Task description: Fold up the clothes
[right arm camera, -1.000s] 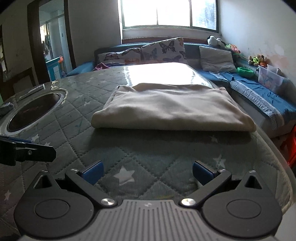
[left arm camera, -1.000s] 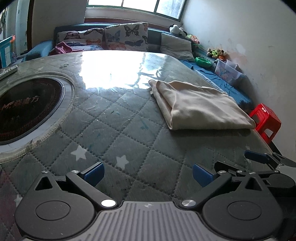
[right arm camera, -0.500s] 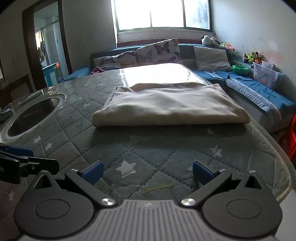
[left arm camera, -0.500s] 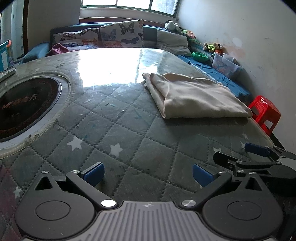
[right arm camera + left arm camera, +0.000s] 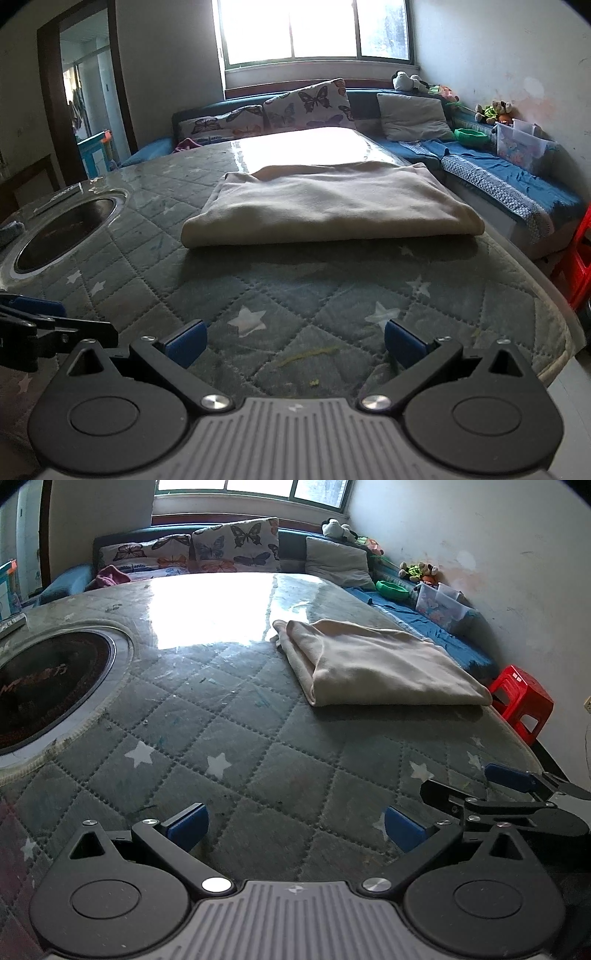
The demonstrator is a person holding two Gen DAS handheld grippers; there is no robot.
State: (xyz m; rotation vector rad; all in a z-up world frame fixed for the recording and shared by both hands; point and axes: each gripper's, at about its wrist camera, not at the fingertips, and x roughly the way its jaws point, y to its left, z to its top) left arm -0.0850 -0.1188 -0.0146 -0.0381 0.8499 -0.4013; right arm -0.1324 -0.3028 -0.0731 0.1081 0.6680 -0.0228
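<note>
Both sets of fingers are spread and hold nothing: my left gripper (image 5: 294,825) and right gripper (image 5: 294,341) hang over the near part of the quilted table (image 5: 258,738). Farther off, toward the table's right edge, the beige garment (image 5: 328,206) lies folded. I judge that any clumsy nudge could push it over that edge, or spring its layers loose.

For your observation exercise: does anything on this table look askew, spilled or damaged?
Nothing stands out. The folded beige cloth lies flat and neat on the quilted table cover, apart from both open grippers.
</note>
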